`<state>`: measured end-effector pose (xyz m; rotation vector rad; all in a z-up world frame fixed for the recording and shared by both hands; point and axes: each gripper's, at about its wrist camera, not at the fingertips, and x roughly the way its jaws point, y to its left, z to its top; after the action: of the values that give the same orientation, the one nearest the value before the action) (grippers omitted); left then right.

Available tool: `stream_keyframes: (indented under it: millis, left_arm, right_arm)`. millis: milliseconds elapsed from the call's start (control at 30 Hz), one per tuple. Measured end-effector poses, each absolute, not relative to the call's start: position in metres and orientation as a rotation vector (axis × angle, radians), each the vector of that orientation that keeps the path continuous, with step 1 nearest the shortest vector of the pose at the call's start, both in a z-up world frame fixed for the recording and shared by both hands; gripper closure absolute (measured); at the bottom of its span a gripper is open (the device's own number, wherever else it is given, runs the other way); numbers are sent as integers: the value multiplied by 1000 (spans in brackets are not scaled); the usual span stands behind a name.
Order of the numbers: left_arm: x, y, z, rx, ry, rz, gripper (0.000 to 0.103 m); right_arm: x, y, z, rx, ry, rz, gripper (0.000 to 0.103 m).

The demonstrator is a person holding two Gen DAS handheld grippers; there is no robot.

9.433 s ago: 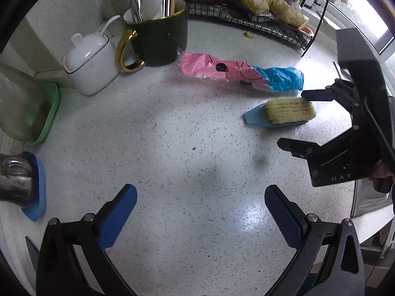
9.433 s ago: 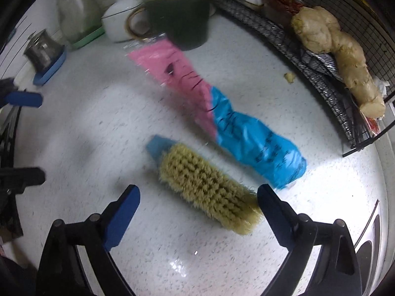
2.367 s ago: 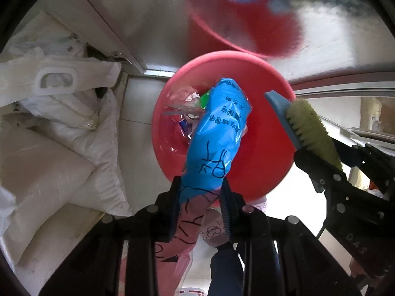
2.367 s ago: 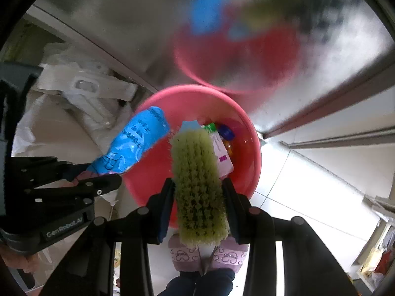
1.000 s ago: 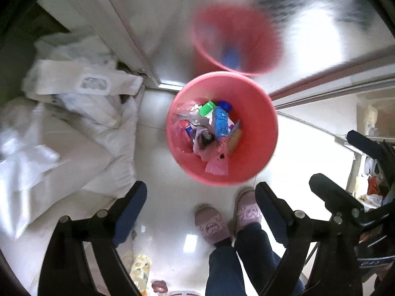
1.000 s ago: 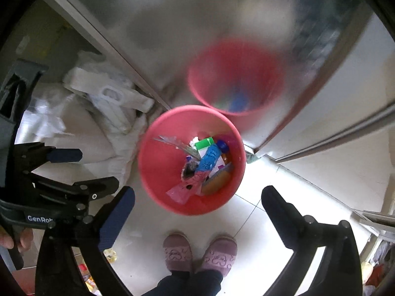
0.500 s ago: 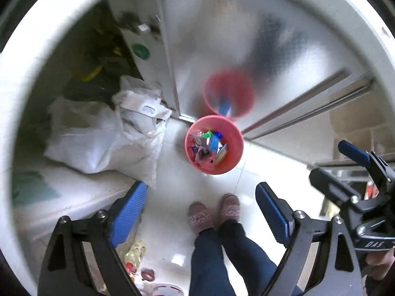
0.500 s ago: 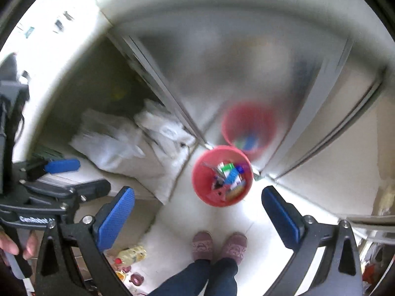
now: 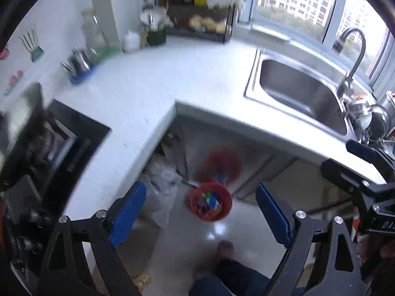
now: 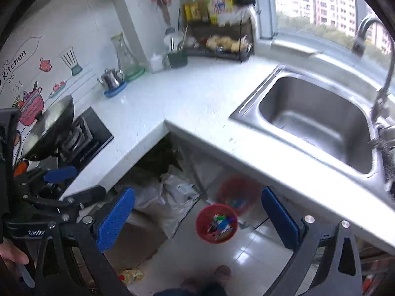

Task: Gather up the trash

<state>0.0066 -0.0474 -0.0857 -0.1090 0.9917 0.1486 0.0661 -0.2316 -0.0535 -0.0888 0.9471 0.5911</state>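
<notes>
the left tool (image 9: 201, 208), seen from its own camera at the bottom of the frame, stands spread wide with nothing between its blue pads (image 9: 128, 212), and the right tool (image 10: 197, 218) in its own view is likewise spread and empty. between each pair of pads, far below on the pale tiled floor (image 10: 249, 251), sits the red trash bin (image 10: 216, 223), lower centre of the frame, holding a jumble of coloured wrappers; its blurred red reflection shows in the shiny cabinet door just behind it. white sacks (image 10: 170, 197) are heaped to the bin's left in the open space under the counter. the person's slippered foot (image 9: 225, 248) and dark trouser leg appear at the bottom edge. the white l-shaped counter (image 9: 158, 83) fills the middle of both views. a steel sink (image 10: 318, 120) with a curved tap is set into it at the right, and a black stove (image 10: 86, 135) with a wok is at the left. along the back, upper centre, stand a wire rack (image 10: 219, 42), a dark green mug, a white jar, a glass carafe and a small steel pot on a blue coaster. the other tool shows at the side edge of each view, the right one at right in the left camera, the left one at lower left in the right camera. apartment blocks fill the window at upper right.
</notes>
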Motion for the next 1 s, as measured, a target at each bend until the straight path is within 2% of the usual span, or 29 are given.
stream_keyframes:
  millis: [300, 433, 633, 1000]
  left_arm:
    - [-60, -53, -2, -63, 790, 162, 14]
    - [-92, -55, 29, -128, 682, 100, 14]
    - [-134, -71, 44, -75, 606, 153, 14]
    - [-190, -91, 36, -76, 675, 143, 14]
  right_arm:
    - [12, -246, 12, -134, 819, 506, 1]
    - [-6, -249, 31, -117, 752, 506, 1]
    - [-44, -257, 56, -136, 650, 493, 1]
    - [-94, -267, 62, -168, 647, 473, 1]
